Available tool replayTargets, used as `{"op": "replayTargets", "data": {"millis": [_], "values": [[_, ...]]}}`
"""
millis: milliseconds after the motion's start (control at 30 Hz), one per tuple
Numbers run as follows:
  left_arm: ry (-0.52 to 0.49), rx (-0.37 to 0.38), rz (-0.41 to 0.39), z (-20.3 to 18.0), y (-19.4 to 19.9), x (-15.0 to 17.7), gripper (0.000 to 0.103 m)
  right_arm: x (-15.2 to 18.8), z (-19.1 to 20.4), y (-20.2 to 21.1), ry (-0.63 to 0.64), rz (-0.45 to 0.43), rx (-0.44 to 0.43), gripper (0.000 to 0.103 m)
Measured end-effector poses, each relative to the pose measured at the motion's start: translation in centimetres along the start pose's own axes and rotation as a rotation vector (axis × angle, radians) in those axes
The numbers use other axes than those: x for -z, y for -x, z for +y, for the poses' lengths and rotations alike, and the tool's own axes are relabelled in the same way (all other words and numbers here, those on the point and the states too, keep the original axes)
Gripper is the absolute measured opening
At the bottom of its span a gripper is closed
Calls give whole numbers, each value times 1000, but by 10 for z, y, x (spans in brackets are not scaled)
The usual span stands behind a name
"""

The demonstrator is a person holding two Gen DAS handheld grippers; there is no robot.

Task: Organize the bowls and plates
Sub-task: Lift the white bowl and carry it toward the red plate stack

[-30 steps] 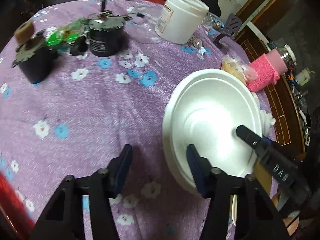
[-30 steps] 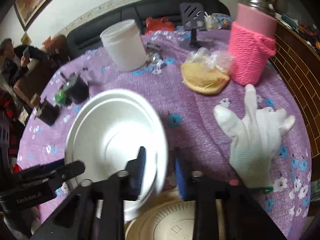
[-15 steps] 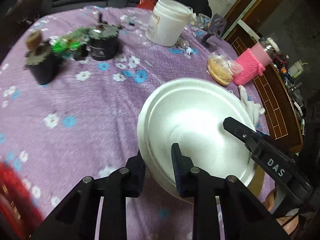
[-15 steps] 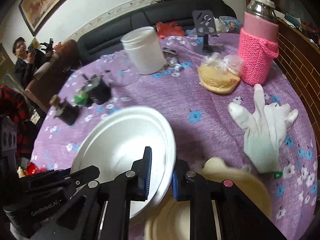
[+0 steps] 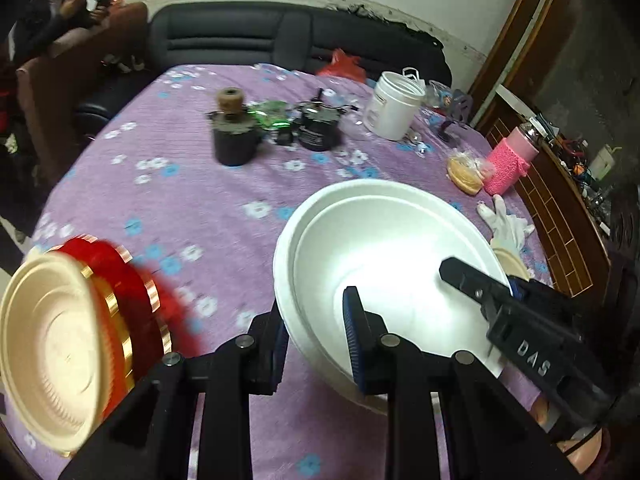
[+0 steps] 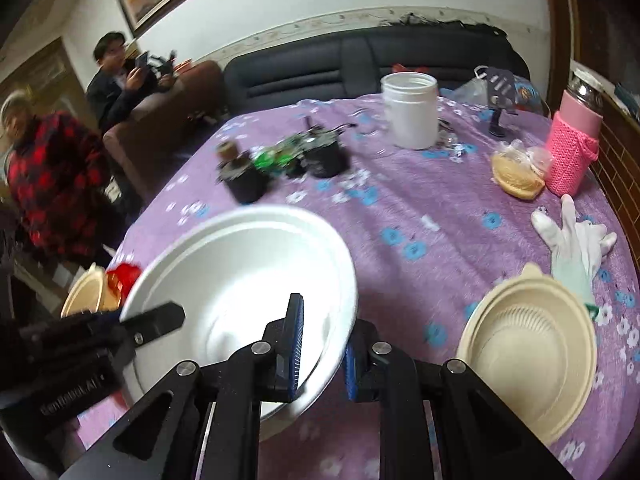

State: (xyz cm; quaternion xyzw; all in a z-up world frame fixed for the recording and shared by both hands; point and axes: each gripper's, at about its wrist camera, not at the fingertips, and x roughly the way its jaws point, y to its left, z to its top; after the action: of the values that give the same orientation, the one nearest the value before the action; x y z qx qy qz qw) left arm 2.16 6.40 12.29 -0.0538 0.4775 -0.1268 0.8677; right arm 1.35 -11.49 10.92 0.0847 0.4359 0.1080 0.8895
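Left wrist view: the left gripper (image 5: 316, 336) is clamped narrow on the near rim of the white bowl stack (image 5: 384, 264), one pad outside the wall and one inside; a second ago its jaws stood wide and only straddled that rim, so the grip is new. The stack now hangs tilted above the purple tablecloth (image 5: 200, 200) instead of resting on it. The right gripper (image 5: 516, 320) bites the stack's far rim from the right. Left of the stack, a cream plate (image 5: 52, 344) sitting on a red and gold dish (image 5: 132, 300) has come into sight at the table's edge, likely the place to head for. Right wrist view: the right gripper (image 6: 322, 344) is closed tight on the rim of the white bowl stack (image 6: 240, 280), as it already was a second ago, and the left gripper (image 6: 156, 320) holds the opposite side. A ridged cream bowl (image 6: 528, 352) lies on the cloth just right of the stack, uncovered now that the stack is lifted away. With both rims held, the carry has begun; setting down remains
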Motion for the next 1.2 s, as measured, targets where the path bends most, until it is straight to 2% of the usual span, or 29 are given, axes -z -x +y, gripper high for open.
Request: {"op": "replayTargets", "data": {"millis": [200,467,567,833,1067,1200], "values": [[-32,-60,-34,8,19,47,23,53,27,14,46,-1,12,19],[-64,-94,-18,5,21,106,23,116,27,23,15,14,26,19],[-80,-96,-7,-1,19,119,23,131,23,28,4,13,36,19],[-93,-88,33,-8,10,138,24,147,12,34,-17,13,63,19],[-86,-123,51,-1,4,141,26,147,18,31,-7,11,63,20],[-77,-138,57,3,3,142,31,148,17,29,-14,5,64,27]]}}
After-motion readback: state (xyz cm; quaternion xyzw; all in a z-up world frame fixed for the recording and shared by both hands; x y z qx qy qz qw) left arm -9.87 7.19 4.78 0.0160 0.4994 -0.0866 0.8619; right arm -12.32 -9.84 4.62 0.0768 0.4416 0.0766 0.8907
